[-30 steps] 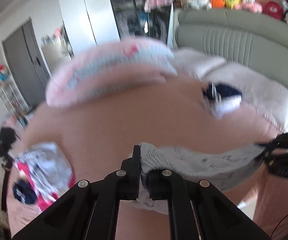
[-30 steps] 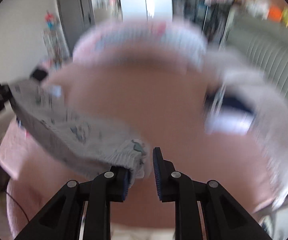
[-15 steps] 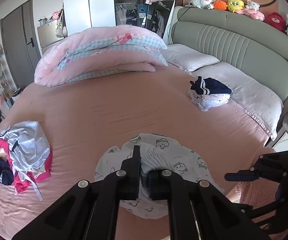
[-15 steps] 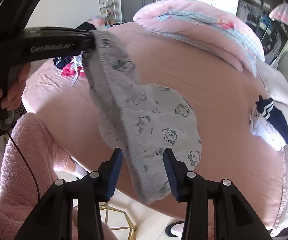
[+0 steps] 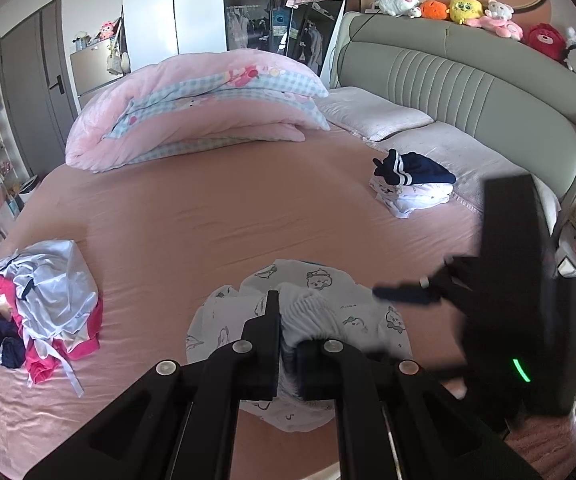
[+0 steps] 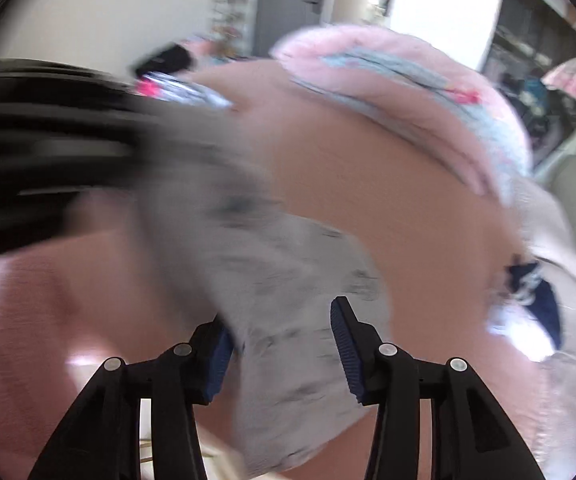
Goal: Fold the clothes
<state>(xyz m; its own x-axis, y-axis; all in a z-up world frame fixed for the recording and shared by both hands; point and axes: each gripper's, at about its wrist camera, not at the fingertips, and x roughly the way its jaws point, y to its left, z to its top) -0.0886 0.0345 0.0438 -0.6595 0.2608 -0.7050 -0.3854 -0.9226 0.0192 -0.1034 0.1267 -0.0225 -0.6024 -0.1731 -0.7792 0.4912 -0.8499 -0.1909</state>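
Gripping the gathered waistband of the pale printed garment (image 5: 319, 300), your left gripper (image 5: 288, 344) had its two fingers pressed close together on the bunched elastic, with only the cloth between them. The rest of that garment lay spread on the pink bedsheet (image 5: 216, 216) near the foot of the bed, its small cartoon faces showing on either side of the pinched fold. Your right gripper (image 6: 282, 344) stood with its fingers well apart, the blue ribbed pads (image 6: 343, 340) on each side of the grey cloth (image 6: 288, 280), which passed through the gap between them; that view was badly smeared by motion, so you could not tell from it whether either pad touched the fabric. In the left wrist view your right gripper (image 5: 403, 294) hung above the garment's right edge, a green light glowing on its body.

Away from your work, a folded stack (image 5: 411, 188) with a navy striped piece on top sat on the sheet close to the pillows (image 5: 371, 114). A loose heap of unfolded clothes (image 5: 44, 304), white, pink and navy, lay by the left side of the bed. A rolled pink duvet (image 5: 192, 108) rested across the far end, and plush toys (image 5: 463, 10) lined the top of the grey headboard (image 5: 467, 84).
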